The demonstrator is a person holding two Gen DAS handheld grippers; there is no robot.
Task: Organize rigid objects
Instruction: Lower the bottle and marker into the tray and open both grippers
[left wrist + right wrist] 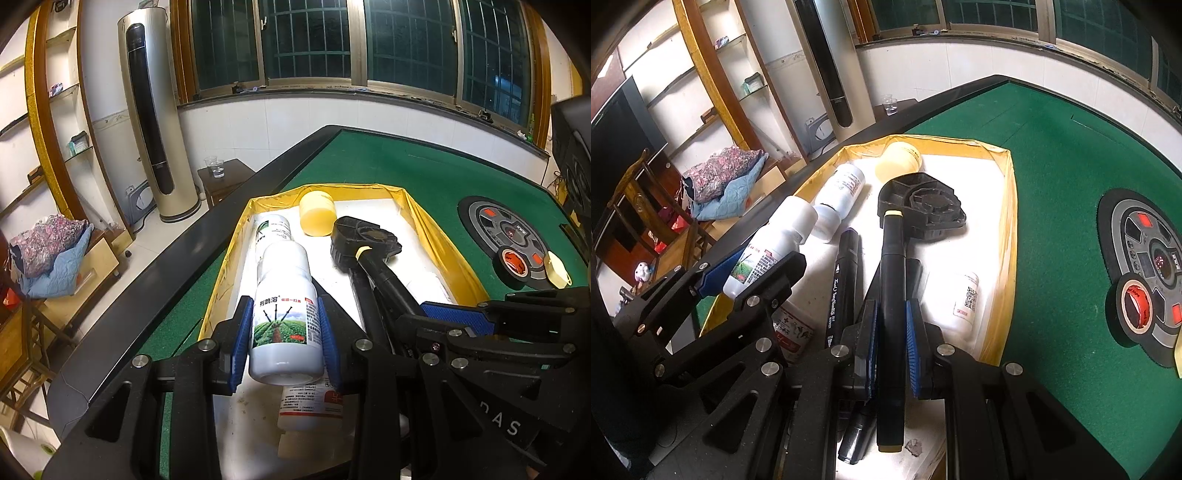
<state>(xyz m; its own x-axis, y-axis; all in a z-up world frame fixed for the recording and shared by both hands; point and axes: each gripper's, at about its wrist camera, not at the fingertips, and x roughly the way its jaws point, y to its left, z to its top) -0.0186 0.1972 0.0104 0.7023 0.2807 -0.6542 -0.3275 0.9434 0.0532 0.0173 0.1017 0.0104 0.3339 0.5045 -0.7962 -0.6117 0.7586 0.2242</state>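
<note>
A yellow-rimmed tray (pixel 436 236) with a white floor lies on the green table. My left gripper (pixel 284 314) is shut on a white bottle with a green label (pixel 284 332), held tilted above the tray's near left part. Under it lies a red-labelled bottle (pixel 310 406), and another white bottle (pixel 273 232) lies beyond. My right gripper (pixel 891 310) is shut on a black marker with cream ends (pixel 892 273), its tip resting against a black plastic part (pixel 923 210). A purple-capped marker (pixel 844 280), a small white bottle (pixel 966 302) and a yellow jar (pixel 899 158) lie in the tray.
A black tape roll with a red core (pixel 1134 310) sits on the table's round centre panel (pixel 1145 251), right of the tray. The table's black raised edge (pixel 155 280) runs along the left. Beyond it stand a tower air conditioner (pixel 155 122) and a side table with cups (pixel 216 170).
</note>
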